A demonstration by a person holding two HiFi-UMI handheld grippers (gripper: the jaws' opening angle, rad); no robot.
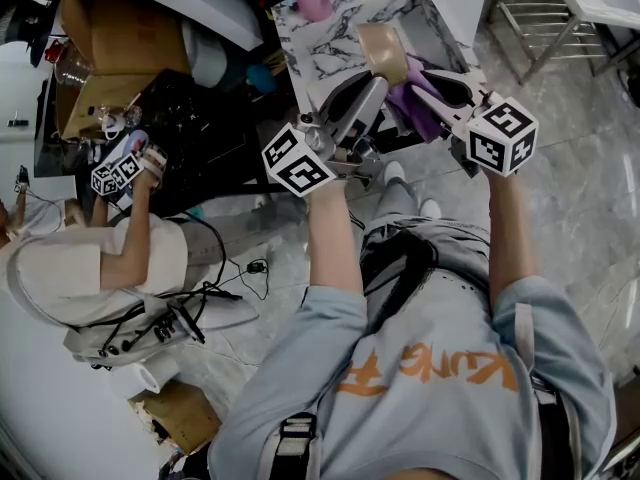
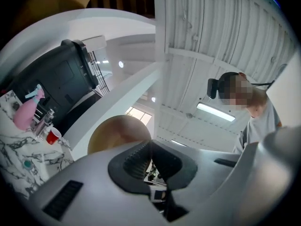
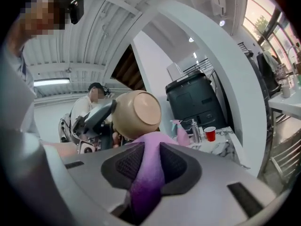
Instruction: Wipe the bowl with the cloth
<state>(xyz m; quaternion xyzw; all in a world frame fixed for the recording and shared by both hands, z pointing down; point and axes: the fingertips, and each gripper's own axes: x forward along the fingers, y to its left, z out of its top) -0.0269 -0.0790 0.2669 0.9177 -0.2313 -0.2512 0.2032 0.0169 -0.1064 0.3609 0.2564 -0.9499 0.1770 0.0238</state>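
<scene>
- Left tongs (image 2: 149, 160): pressed nearly together, pinching the rim of the bowl (image 3: 137, 113). I hold them raised in front of me.
- Bowl: tan and round, held in the air on its side, over the near end of the surface (image 1: 335, 38). Its flat base is turned toward my right tongs.
- Right tongs (image 3: 146, 166): clamped on the cloth (image 3: 146, 187), raised just beside the left pair.
- Cloth: purple, bunched between the two pads. It runs up from them to the bowl's lower side; I cannot tell whether it touches.
- Surface: marble-patterned, white with grey veins, standing ahead of me.
- Pink spray bottle (image 1: 312, 1): upright at the far end of the surface.
- Red cup (image 3: 210, 133): upright on the surface, near the spray bottle.
- Black cabinet (image 3: 193, 102): behind the surface.
- Cardboard box (image 1: 120, 38): open, off to my left.
- Second person (image 1: 100, 258): seated to my left in a light top, holding a marker-cube device.
</scene>
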